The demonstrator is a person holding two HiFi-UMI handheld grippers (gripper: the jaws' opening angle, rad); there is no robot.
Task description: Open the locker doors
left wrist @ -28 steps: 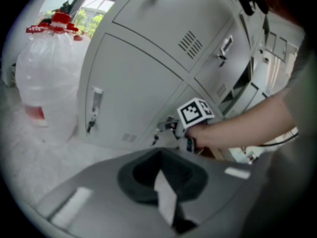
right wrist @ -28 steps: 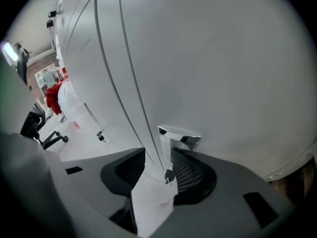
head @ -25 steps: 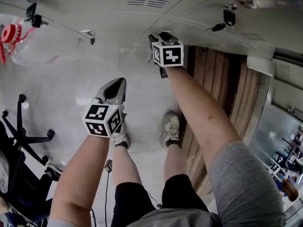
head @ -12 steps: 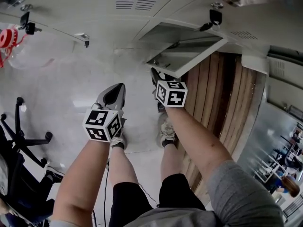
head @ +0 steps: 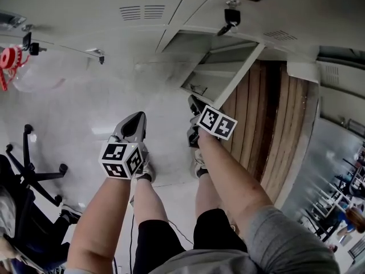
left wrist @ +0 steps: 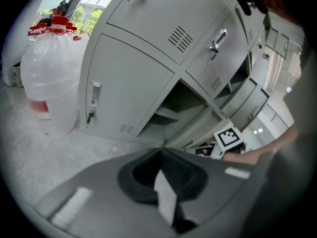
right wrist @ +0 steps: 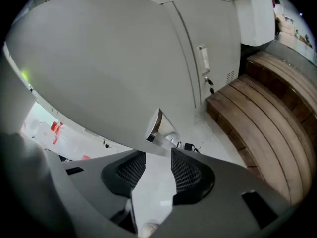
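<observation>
Head view: grey locker door stands open; right gripper fingers released, just narrowing, empty.

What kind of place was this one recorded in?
Probably a locker or changing room, perhaps at a workplace: a bank of grey metal lockers, one door standing open, a slatted wooden bench beside them, and a wheeled office chair nearby.

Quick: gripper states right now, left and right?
Left gripper: shut, empty.
Right gripper: open, jaws have just closed slightly, nothing between them; locker door handle just beyond the tips.
</observation>
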